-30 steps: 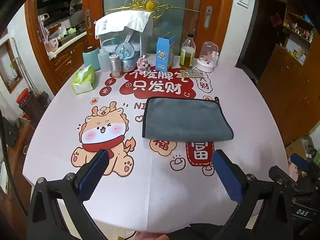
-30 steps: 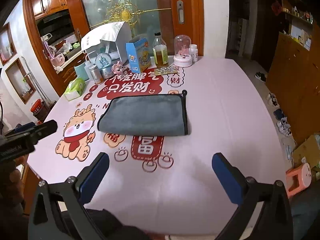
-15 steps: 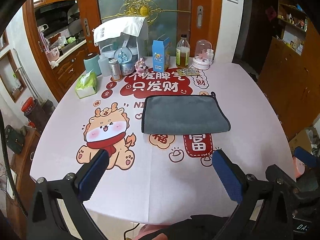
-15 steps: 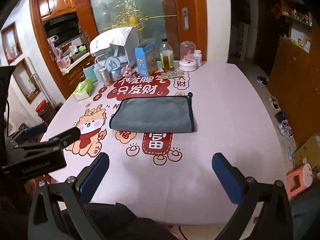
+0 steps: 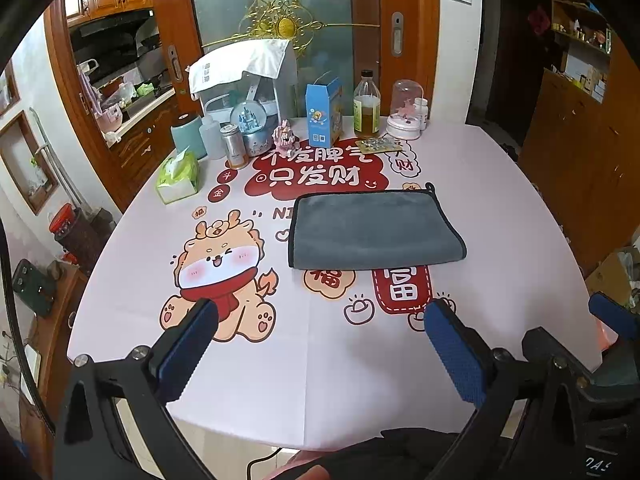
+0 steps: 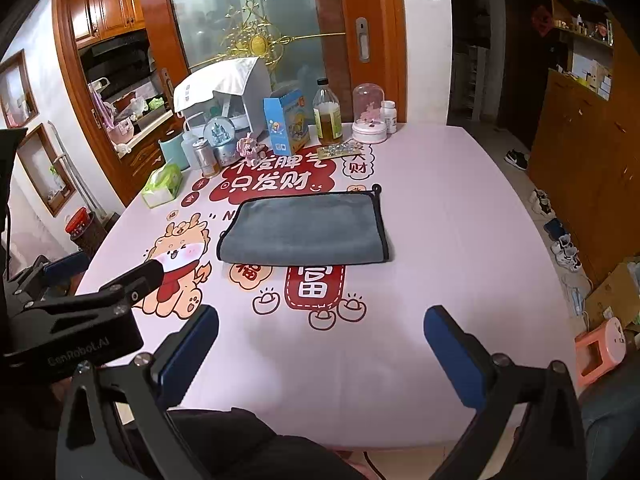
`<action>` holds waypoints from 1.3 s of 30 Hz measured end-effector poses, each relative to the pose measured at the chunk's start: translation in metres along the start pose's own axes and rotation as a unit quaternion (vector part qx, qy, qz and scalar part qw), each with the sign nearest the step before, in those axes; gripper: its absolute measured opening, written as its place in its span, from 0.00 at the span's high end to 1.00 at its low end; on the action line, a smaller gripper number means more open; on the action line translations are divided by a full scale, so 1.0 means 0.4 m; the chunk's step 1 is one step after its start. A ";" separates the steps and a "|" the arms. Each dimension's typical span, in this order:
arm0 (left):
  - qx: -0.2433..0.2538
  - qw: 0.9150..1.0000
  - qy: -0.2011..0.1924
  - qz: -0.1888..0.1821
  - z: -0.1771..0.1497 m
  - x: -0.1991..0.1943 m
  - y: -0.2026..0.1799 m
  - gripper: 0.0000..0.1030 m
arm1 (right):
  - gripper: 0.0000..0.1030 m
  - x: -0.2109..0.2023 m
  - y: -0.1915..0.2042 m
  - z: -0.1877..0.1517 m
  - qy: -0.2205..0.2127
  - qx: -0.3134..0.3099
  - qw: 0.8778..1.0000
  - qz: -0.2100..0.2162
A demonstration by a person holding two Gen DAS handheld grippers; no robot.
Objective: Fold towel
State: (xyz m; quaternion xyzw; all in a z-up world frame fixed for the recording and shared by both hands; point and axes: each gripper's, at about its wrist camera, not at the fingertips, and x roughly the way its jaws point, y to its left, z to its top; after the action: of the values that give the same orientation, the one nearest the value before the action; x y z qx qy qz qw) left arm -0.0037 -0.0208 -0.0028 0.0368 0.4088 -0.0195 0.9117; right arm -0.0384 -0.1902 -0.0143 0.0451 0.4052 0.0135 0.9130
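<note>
Several bottles (image 5: 366, 105), blue carton (image 5: 323, 111), tissue pack (image 5: 178, 176), behind folded towel (image 5: 374, 229)

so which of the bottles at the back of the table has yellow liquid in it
The clear bottle with the black cap, right of the blue carton; the others look white or opaque.

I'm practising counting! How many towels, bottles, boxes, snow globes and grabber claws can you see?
Towels: 1, grey towel
Bottles: 1, oil bottle
Boxes: 1, blue box
Snow globes: 1, snow globe
Claws: 2, left gripper, right gripper
Total: 6
</note>
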 end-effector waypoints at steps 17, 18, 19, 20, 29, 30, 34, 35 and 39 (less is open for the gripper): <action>0.008 1.000 -0.009 0.014 0.010 0.009 0.014 0.01 | 0.00 0.031 0.029 0.008 0.007 -0.003 1.000 0.004; 0.007 1.000 -0.008 0.015 0.011 0.010 0.017 0.01 | 0.00 0.032 0.031 0.009 0.008 -0.003 1.000 0.005; 0.005 1.000 -0.008 0.016 0.012 0.011 0.020 0.01 | 0.00 0.032 0.032 0.010 0.008 -0.003 1.000 0.005; 0.005 1.000 -0.008 0.017 0.013 0.013 0.021 0.01 | 0.00 0.033 0.032 0.013 0.008 -0.004 1.000 0.006; -0.001 1.000 -0.003 0.019 0.015 0.022 0.026 0.01 | 0.00 0.042 0.036 0.016 0.012 -0.006 1.000 0.009; -0.001 1.000 -0.003 0.019 0.014 0.021 0.026 0.01 | 0.00 0.043 0.036 0.016 0.013 -0.006 1.000 0.009; 0.000 1.000 -0.004 0.019 0.014 0.021 0.027 0.01 | 0.00 0.043 0.036 0.017 0.013 -0.006 1.000 0.009; -0.001 1.000 -0.003 0.019 0.015 0.023 0.028 0.01 | 0.00 0.043 0.036 0.017 0.013 -0.006 1.000 0.009; -0.001 1.000 -0.002 0.018 0.012 0.023 0.027 0.01 | 0.00 0.043 0.036 0.017 0.013 -0.006 1.000 0.009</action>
State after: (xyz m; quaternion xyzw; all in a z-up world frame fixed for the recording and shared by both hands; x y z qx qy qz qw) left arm 0.0066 -0.0105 -0.0059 0.0435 0.4062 -0.0027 0.9127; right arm -0.0217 -0.1751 -0.0212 0.0432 0.4165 0.0242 0.9078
